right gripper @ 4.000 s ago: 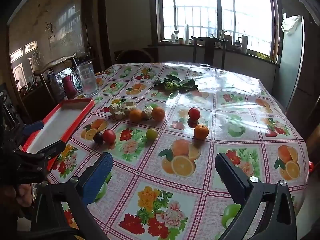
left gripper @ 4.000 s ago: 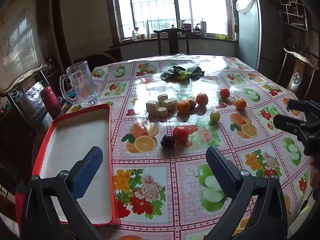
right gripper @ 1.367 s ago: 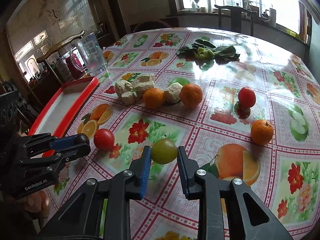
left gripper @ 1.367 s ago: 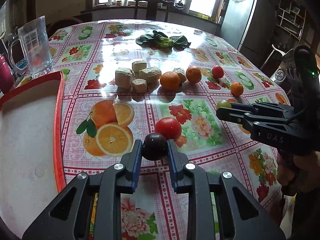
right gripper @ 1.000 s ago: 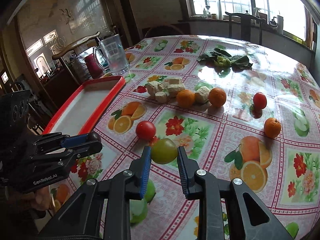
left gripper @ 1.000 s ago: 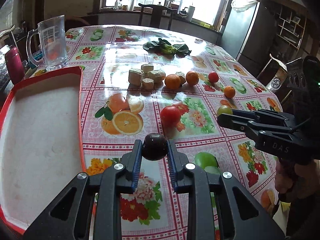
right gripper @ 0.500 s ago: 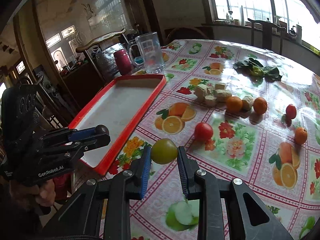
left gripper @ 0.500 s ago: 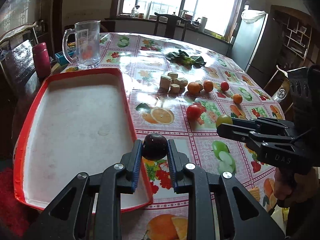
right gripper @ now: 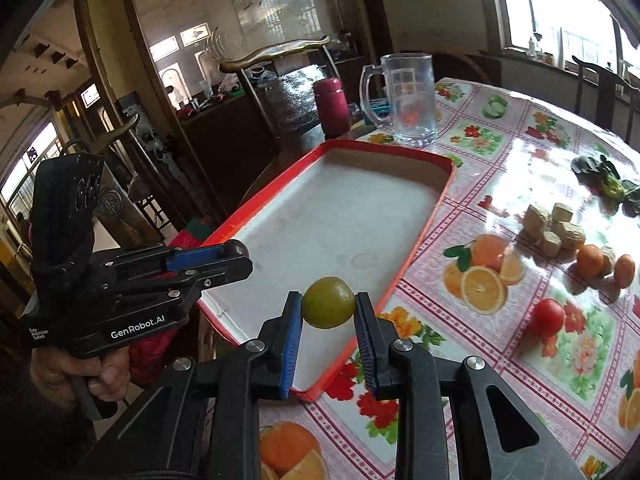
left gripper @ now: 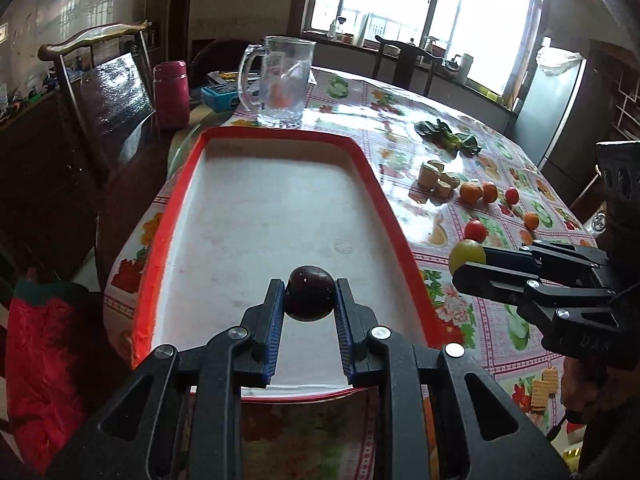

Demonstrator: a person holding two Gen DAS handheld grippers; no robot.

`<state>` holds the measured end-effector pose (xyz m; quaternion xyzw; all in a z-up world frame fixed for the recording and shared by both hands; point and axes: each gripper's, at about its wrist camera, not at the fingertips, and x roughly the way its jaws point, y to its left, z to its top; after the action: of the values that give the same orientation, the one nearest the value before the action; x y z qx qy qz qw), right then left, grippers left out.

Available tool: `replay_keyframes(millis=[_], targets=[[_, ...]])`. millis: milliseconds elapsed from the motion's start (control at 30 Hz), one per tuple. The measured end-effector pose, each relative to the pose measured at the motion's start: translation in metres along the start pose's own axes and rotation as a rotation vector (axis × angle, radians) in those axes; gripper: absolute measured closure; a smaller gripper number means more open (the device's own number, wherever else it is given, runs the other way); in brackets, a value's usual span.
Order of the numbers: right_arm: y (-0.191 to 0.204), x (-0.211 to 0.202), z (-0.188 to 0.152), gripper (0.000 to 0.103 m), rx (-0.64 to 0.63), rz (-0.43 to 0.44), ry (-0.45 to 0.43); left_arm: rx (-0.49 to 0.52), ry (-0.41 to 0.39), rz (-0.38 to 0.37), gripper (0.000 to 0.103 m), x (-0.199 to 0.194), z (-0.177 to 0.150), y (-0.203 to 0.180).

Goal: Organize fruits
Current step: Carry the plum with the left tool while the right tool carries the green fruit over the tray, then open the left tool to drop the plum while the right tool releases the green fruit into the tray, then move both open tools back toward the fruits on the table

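Note:
My left gripper (left gripper: pixel 309 300) is shut on a dark purple plum (left gripper: pixel 309 293) and holds it above the near end of the white tray with a red rim (left gripper: pixel 384 200). My right gripper (right gripper: pixel 328 310) is shut on a green fruit (right gripper: pixel 328 307), held over the tray's (right gripper: pixel 434 208) right rim near its front corner. In the left wrist view the right gripper (left gripper: pixel 466 260) comes in from the right with the green fruit (left gripper: pixel 466 255) at its tip. The left gripper (right gripper: pixel 236 254) reaches in from the left in the right wrist view. A red tomato (left gripper: pixel 475 230) and oranges (left gripper: pixel 470 192) lie on the table.
A glass mug (left gripper: pixel 280 80) stands beyond the tray's far end, next to a red flask (left gripper: pixel 171 94) and a chair (left gripper: pixel 108 92). Pale blocks (left gripper: pixel 436 178) and green leaves (left gripper: pixel 448 138) lie farther back on the fruit-patterned tablecloth (right gripper: pixel 520 360). A hand (right gripper: pixel 80 372) grips the left tool.
Both grippers have swung left from over the tablecloth to the tray, each carrying its fruit. The tray now fills the middle of both views.

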<state>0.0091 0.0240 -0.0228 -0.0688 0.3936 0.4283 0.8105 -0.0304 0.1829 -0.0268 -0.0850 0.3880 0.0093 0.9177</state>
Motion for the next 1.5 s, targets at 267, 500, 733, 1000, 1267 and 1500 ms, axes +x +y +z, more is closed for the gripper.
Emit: replay_keyframes(millis=[267, 500, 733, 1000, 1267, 1500], targets=[[0.02, 0.046, 0.003, 0.077, -0.041, 0.015, 0.101, -0.059, 0.027, 0.033, 0.081, 0.007, -0.006, 0.033], [0.02, 0.071, 0.001, 0.076, -0.06, 0.004, 0.16, -0.064, 0.06, 0.034, 0.081, 0.019, -0.009, 0.043], [0.021, 0.075, 0.0, 0.071, -0.073, 0.007, 0.176, -0.066, 0.12, 0.056, 0.081, 0.031, -0.014, 0.046], [0.013, 0.048, -0.001, 0.058, -0.039, 0.022, 0.109, -0.05, 0.123, 0.117, 0.061, 0.025, -0.013, 0.044], [-0.014, -0.002, -0.017, 0.058, 0.042, -0.003, 0.025, -0.025, 0.078, 0.11, 0.061, 0.009, -0.003, 0.028], [-0.062, -0.043, -0.046, 0.058, 0.163, -0.088, -0.017, 0.027, 0.064, 0.057, 0.061, 0.006, 0.006, -0.007]])
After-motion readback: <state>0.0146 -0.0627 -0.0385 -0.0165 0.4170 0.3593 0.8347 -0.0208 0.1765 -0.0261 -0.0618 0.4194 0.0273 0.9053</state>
